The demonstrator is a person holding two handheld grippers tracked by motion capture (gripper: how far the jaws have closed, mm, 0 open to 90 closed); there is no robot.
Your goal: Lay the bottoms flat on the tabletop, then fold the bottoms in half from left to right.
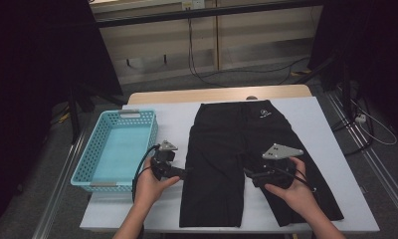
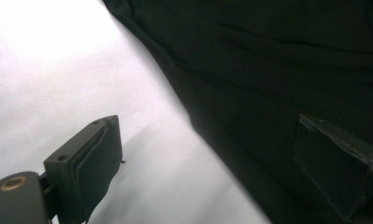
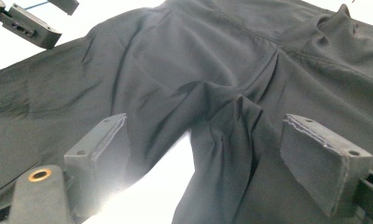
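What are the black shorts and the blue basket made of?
The black shorts look like thin, matte, stretchy knit fabric: they lie limp and gather into soft folds at the crotch; the exact fibre can't be told. The blue basket looks like moulded plastic with a faint sheen: stiff straight walls pierced by rows of small even holes.

Black shorts (image 1: 227, 164) of smooth, matt knit cloth with soft creases lie on a smooth white table (image 1: 331, 129) with a pale wood far edge, while left of the shorts a turquoise basket (image 1: 95, 164) looks like perforated, slightly glossy plastic.
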